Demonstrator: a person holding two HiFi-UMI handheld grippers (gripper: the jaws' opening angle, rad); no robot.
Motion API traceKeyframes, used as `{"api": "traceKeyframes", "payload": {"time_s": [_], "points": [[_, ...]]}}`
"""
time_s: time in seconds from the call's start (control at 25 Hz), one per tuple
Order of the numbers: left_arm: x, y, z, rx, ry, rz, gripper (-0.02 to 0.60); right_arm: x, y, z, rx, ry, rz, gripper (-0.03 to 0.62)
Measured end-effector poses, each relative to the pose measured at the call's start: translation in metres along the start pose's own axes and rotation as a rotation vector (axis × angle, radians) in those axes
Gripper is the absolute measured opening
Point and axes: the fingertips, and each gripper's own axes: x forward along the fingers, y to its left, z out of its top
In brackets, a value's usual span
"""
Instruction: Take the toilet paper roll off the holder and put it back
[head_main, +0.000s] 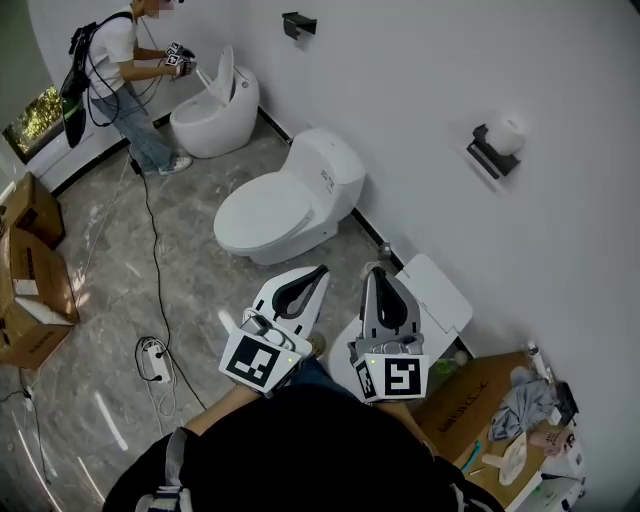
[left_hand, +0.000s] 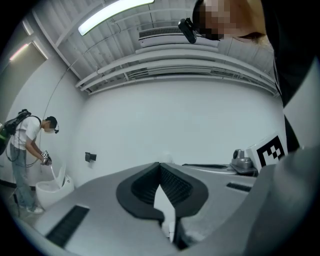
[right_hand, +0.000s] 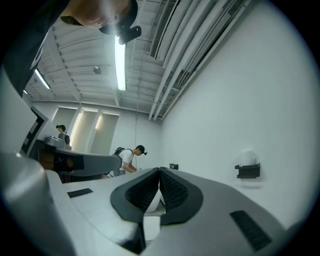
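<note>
Presently, the left claw (left_hand: 160, 164) is being held with its jaws pressed together on nothing, and the right claw (right_hand: 159, 170) is likewise being carried closed and empty. Both are being pointed forward, side by side, above a toilet (head_main: 436, 292) whose lid is standing up against the wall. The toilet paper roll (head_main: 509, 133) is sitting on its black holder (head_main: 490, 153) on the wall, well apart from both claws. The step in hand is therefore being judged as the approach, with the taking-off not yet begun. For the next move, one claw is being called on to open and be brought up around the roll.

A second holder (head_main: 298, 24), farther along the wall, is being seen without a roll. At the lower right a cardboard box (head_main: 462, 402) is carrying a grey cloth (head_main: 524, 402) and small items, though whether they are lying in or on it cannot be told. The contents of the boxes (head_main: 34, 283) at the left are not being made out.
</note>
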Motion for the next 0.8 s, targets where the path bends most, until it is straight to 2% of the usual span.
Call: {"api": "traceKeyframes", "payload": {"time_s": [0.4, 0.8], "points": [[0.096, 0.053, 0.007, 0.017, 0.000, -0.068, 0.006, 0.082, -0.060, -0.012, -0.020, 0.017, -0.090, 0.023], [0.179, 0.078, -0.002, 0.007, 0.013, -0.158, 0.006, 0.130, -0.117, -0.033, -0.025, 0.035, -0.204, 0.023]]}}
